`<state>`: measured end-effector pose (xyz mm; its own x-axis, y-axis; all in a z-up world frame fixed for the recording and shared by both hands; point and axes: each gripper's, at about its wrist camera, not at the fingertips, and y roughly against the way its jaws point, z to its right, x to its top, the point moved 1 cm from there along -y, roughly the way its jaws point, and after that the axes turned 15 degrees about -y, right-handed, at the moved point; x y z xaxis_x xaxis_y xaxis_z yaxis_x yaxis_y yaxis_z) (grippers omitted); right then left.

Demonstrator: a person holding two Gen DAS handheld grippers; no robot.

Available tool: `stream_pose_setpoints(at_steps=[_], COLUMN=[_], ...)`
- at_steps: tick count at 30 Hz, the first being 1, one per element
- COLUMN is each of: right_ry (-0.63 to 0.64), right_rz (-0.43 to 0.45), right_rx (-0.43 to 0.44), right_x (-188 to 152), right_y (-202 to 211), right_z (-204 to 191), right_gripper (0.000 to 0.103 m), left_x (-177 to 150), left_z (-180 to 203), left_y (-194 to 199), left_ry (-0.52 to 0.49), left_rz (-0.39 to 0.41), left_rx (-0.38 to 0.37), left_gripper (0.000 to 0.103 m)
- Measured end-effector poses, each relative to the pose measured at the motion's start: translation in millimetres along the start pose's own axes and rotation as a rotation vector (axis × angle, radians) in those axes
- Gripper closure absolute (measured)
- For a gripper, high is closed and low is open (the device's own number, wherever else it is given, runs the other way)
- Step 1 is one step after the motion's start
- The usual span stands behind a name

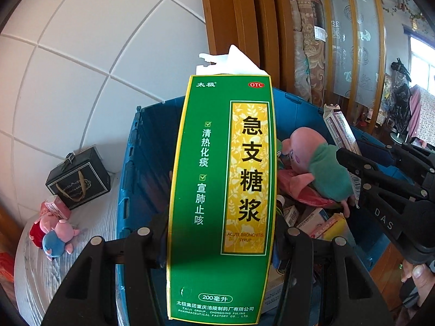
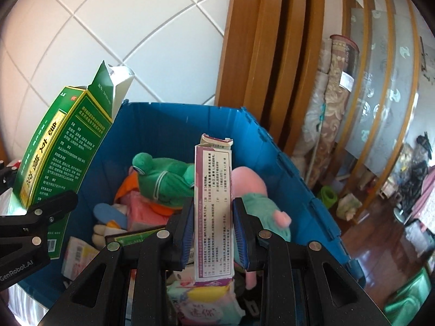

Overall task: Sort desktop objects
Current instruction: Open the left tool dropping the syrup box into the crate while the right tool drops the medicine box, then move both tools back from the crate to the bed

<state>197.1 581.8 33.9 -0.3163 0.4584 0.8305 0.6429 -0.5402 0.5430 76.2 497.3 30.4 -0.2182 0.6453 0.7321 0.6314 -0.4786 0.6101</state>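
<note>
Cartons held over the bin

Green syrup carton (image 1: 220, 190), in left gripper (image 1: 220, 233), clamped on its long sides above the blue crate (image 1: 130, 163): thin card, top flaps open, probably light and crushable; grip low on the edges. Purple-white carton (image 2: 213, 212) pinched upright in right gripper (image 2: 213, 233), slim, stiff-edged, glossy. Soft plush toys (image 2: 163, 179) lie below.
</note>
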Motion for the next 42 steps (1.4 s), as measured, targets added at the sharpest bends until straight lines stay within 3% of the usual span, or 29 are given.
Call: stream_pose_setpoints(at_steps=[7, 24, 26, 28, 31, 36, 41, 42], right_ry=[0.041, 0.053, 0.048, 0.047, 0.082, 0.105, 0.076, 0.076], right_rz=[-0.012, -0.017, -0.010, -0.010, 0.011, 0.038, 0.045, 0.051], right_rx=[-0.037, -0.061, -0.070, -0.070, -0.100, -0.143, -0.144, -0.137], right_x=[-4.2, -8.1, -7.8, -8.2, -9.1, -10.5, -9.0, -9.7], right_y=[-23.1, -34.7, -34.0, -32.7, -29.4, -29.4, -26.5, -24.9], right_z=[3.6, -2.4, -2.7, -4.0, -11.2, -14.2, -10.3, -10.3], right_gripper=[0.076, 0.075, 0.068, 0.045, 0.024, 0.022, 0.000, 0.000], left_x=[-1.7, -4.2, -4.8, -5.7, -5.7, -4.6, -7.9, -8.7], left_z=[4.1, -2.6, -3.6, -4.9, -4.2, -3.5, -11.4, -12.1], left_y=[-18.9, -19.0, -19.7, -19.9, -19.6, -20.5, -12.5, -6.9], left_ry=[0.013, 0.063, 0.073, 0.085, 0.085, 0.084, 0.118, 0.111], left_rz=[-0.061, -0.056, -0.050, -0.047, -0.043, -0.040, -0.028, -0.018], left_rx=[-0.005, -0.010, -0.025, -0.028, -0.025, -0.026, -0.052, -0.063], left_gripper=[0.050, 0.048, 0.048, 0.048, 0.048, 0.048, 0.048, 0.048])
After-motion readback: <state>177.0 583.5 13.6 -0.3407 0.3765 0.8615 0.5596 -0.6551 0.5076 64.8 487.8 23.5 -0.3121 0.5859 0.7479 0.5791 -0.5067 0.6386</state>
